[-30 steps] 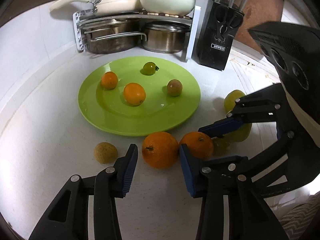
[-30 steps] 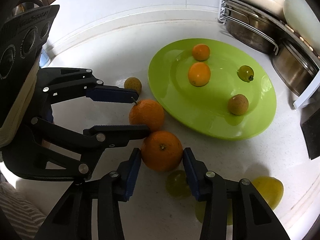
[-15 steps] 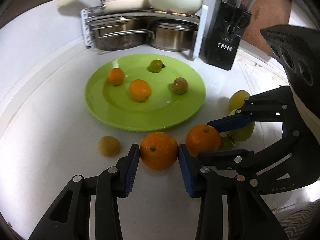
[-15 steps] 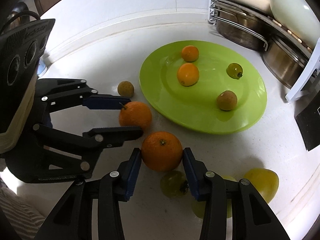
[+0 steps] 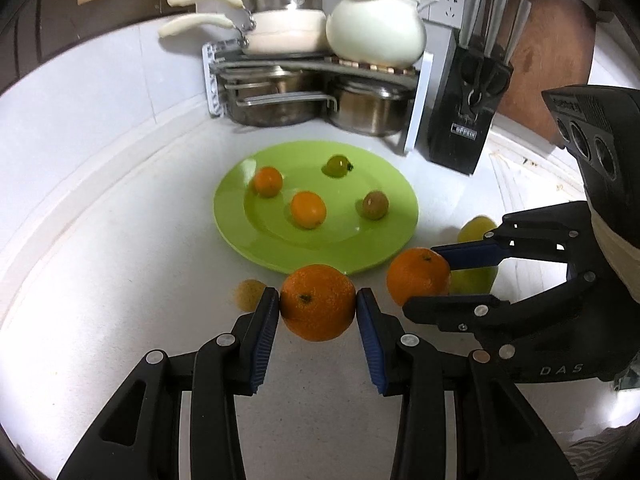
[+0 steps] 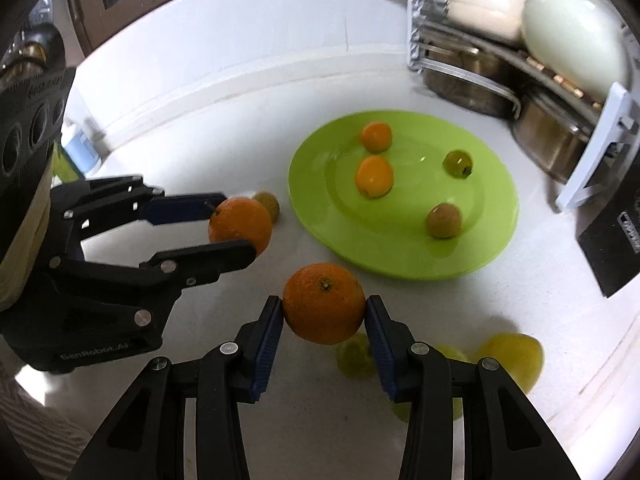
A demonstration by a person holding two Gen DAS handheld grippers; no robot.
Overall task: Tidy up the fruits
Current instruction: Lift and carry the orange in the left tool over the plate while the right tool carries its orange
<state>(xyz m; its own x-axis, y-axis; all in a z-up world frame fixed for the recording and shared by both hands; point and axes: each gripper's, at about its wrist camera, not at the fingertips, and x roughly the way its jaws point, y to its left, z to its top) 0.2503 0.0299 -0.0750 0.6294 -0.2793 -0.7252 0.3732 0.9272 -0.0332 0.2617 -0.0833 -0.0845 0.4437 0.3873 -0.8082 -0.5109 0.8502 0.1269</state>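
1. In the left wrist view, my left gripper [image 5: 317,307] was clamped on a large orange [image 5: 317,302] at lower centre of the frame, both blue pads pressed against its sides. I judged it clear of the counter, since the plate rim showed behind it.

2. In the right wrist view, my right gripper [image 6: 325,312] was clamped the same way on a second orange [image 6: 324,302], also at lower centre, stem end up. I read both grips as across the widest part so the round fruit would not roll out.

3. The green plate [image 5: 240,216] sat mid-frame on the white counter [image 5: 100,240], just beyond both oranges. It held four small fruits, well apart from each other: two small orange ones [image 5: 268,181], a green one [image 5: 337,165] and a brownish one [image 5: 375,205]. I took the plate as the collecting spot, which is why both oranges pointed toward it.

4. Loose fruit was left on the counter: a small brown fruit [image 5: 249,293] at the left of my left gripper, and yellow-green fruits [image 6: 514,354] in the lower right of the right wrist view, partly hidden by the fingers.

5. My judgement: the task was partway done, with two oranges in hand and several pieces not yet on the plate.

6. Readable writing: "DAS" on the other gripper's body at lower right of the left view; "GenRobot.AI", faint, at lower left of the right view. The knife block [image 5: 466,120] at upper right carried a small label I could not read with certainty.
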